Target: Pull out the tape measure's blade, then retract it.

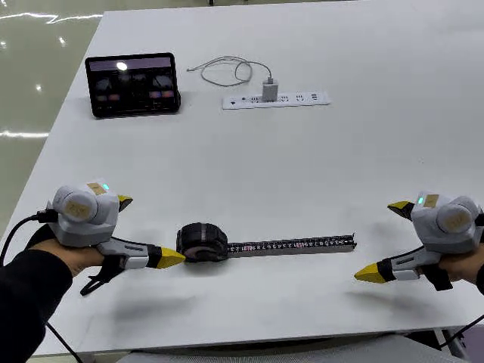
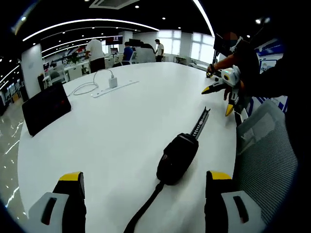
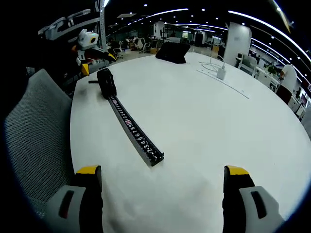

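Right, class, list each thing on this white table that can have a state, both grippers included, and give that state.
Black tape measure case: resting on the table, free of both grippers.
Numbered steel blade: pulled out, lying flat on the table.
Black tablet: screen lit.
White charger: plugged into the white power strip.
Left gripper: open, holding nothing.
Right gripper: open, holding nothing.

The bench (image 1: 318, 174) has a smooth, matt white surface. The tape measure case (image 1: 202, 242) looks like matt black plastic. Its blade (image 1: 291, 244) is a smooth dark strip. The tablet (image 1: 132, 83) screen is glossy. The floor (image 1: 30, 76) is polished and reflective.
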